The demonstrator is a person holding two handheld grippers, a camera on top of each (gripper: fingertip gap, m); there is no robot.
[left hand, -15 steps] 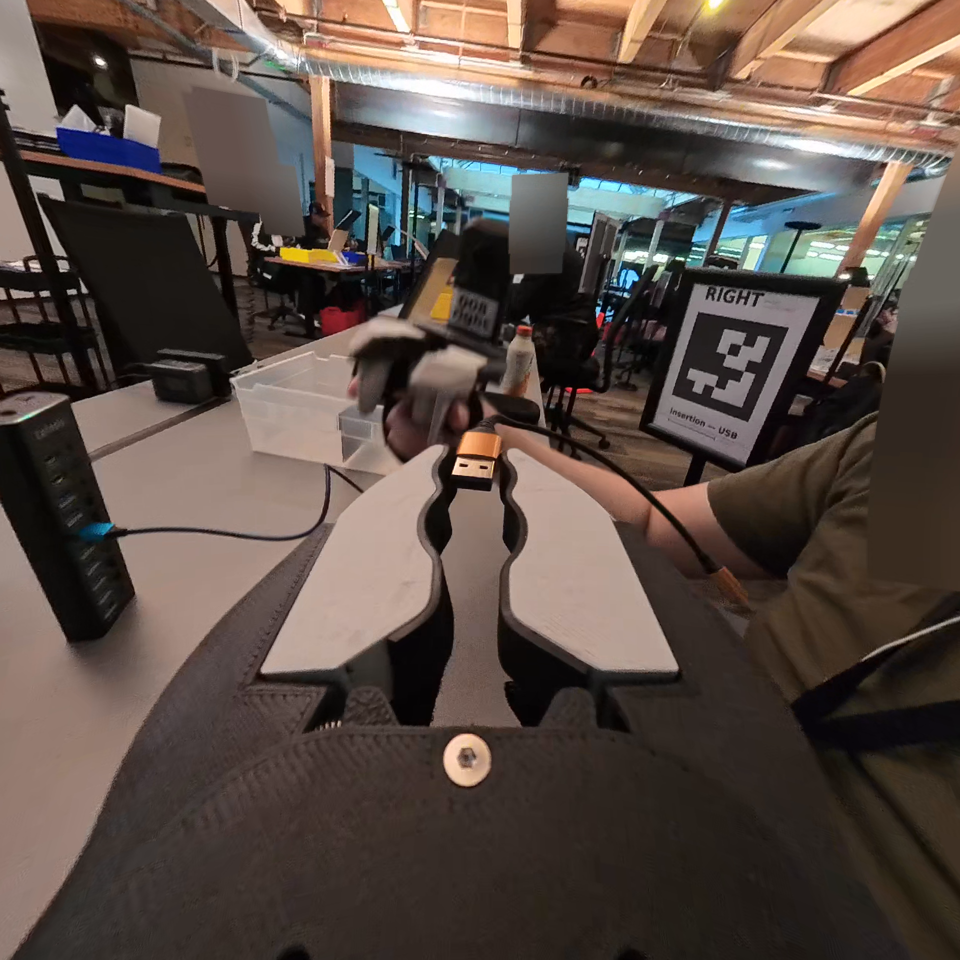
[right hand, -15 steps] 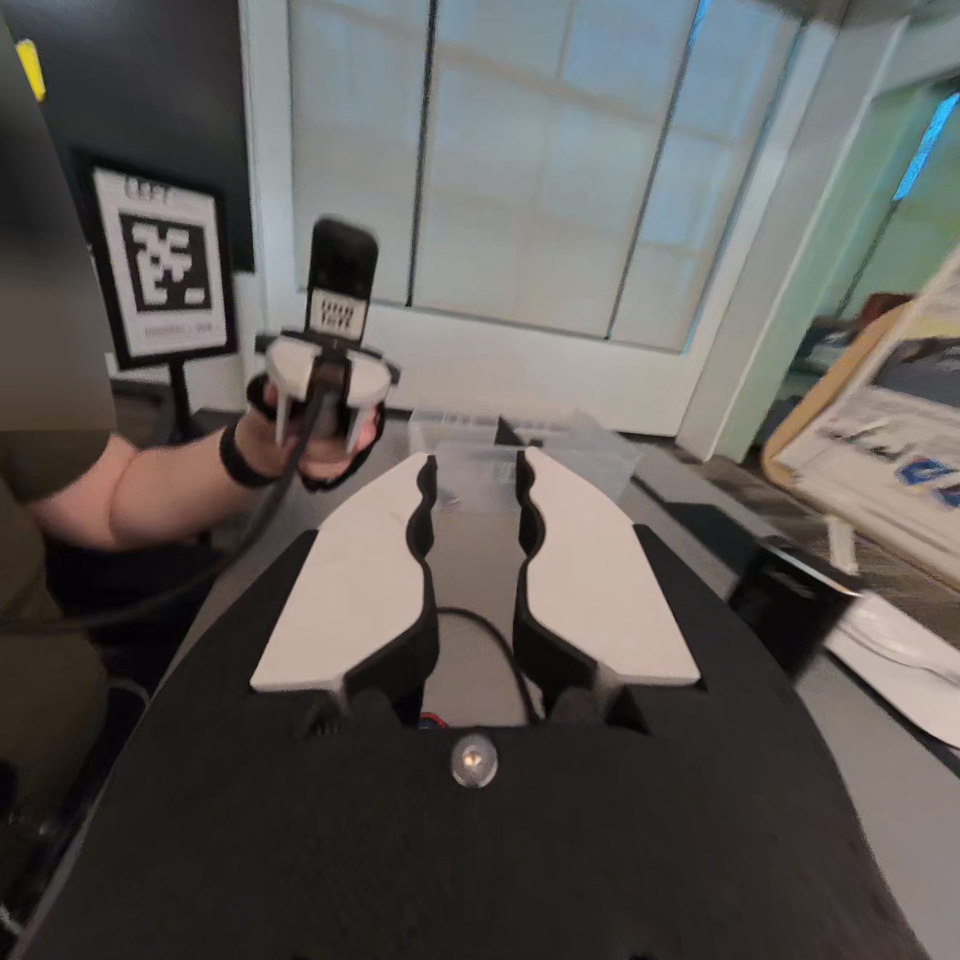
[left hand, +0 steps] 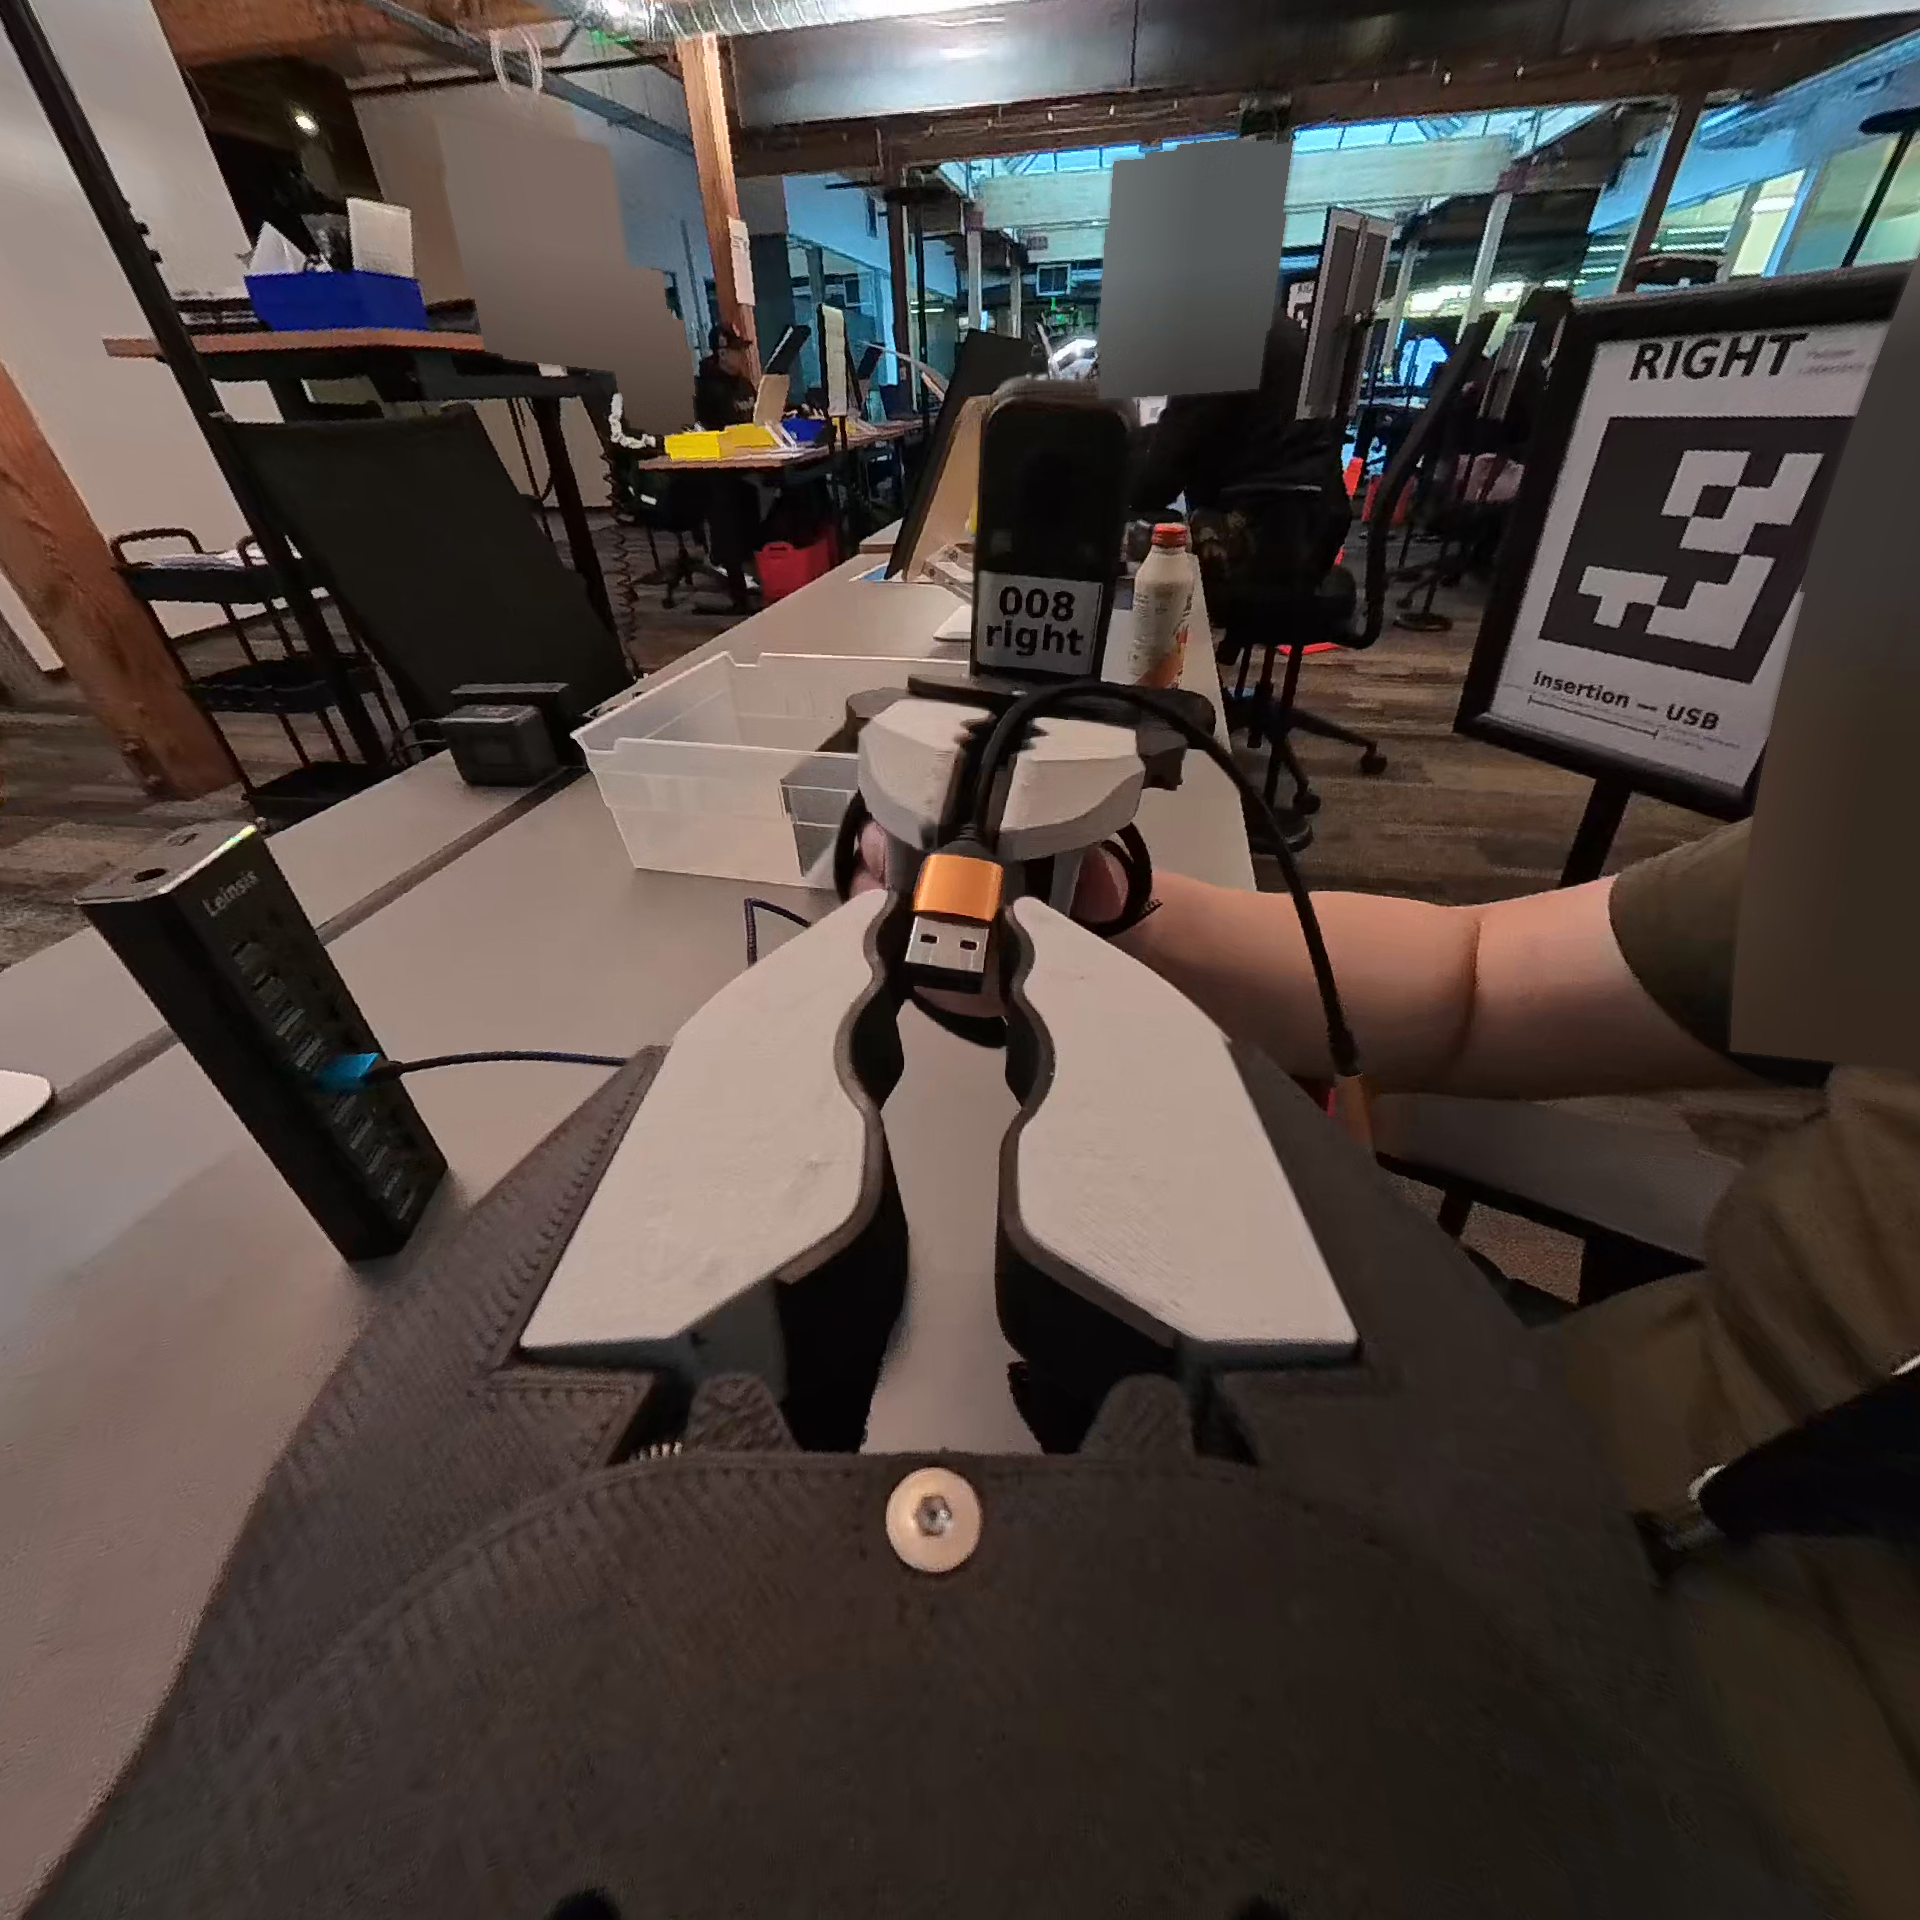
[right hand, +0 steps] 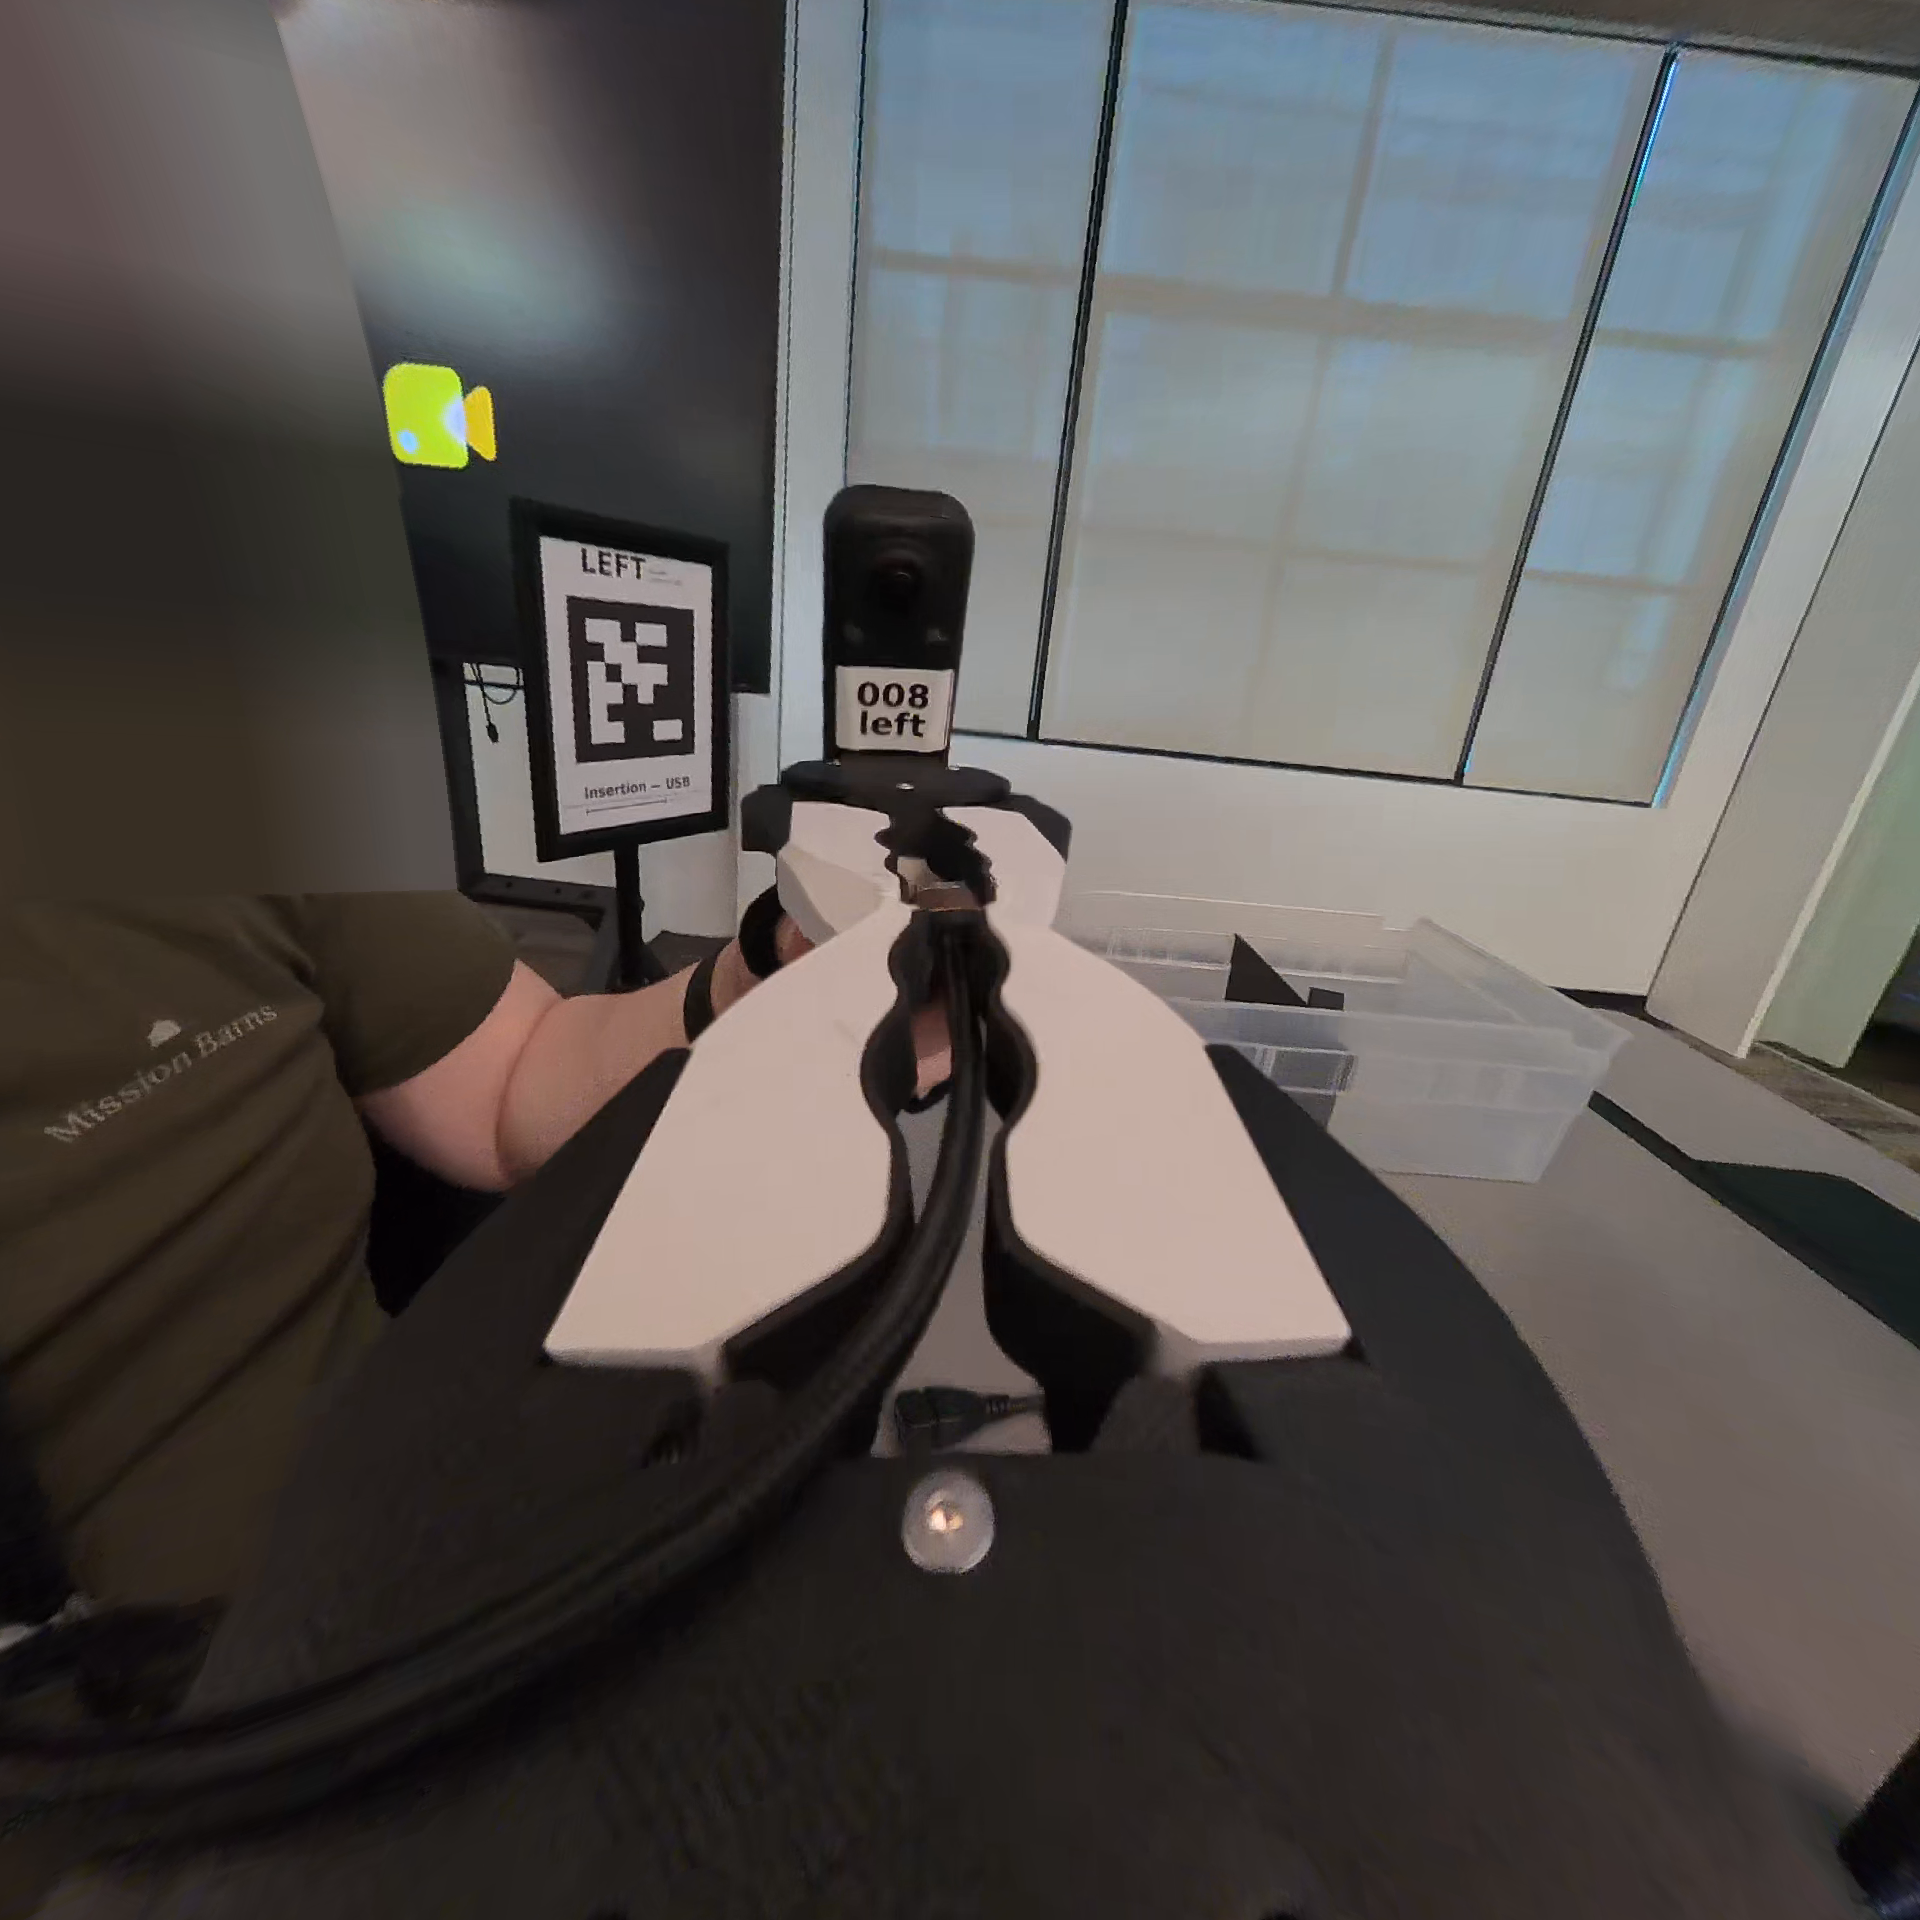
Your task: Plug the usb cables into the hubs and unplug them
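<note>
On the grey table (left hand: 156,1299) at far left stands a black USB hub (left hand: 272,1049), tilted, with 1 blue-tipped cable (left hand: 488,1062) plugged into a middle port. Behind it sits a clear plastic bin (left hand: 707,774). At centre, the left gripper (left hand: 948,940) has its jaws closed on the orange-collared USB plug (left hand: 951,920), metal end pointing toward the camera. The right gripper (left hand: 992,805) faces it tip to tip, its jaws drawn close around the plug's black cable (right hand: 935,1164), which loops over it and trails off right; whether they pinch it I cannot tell. A framed marker sign (left hand: 1704,540) stands at right
</note>
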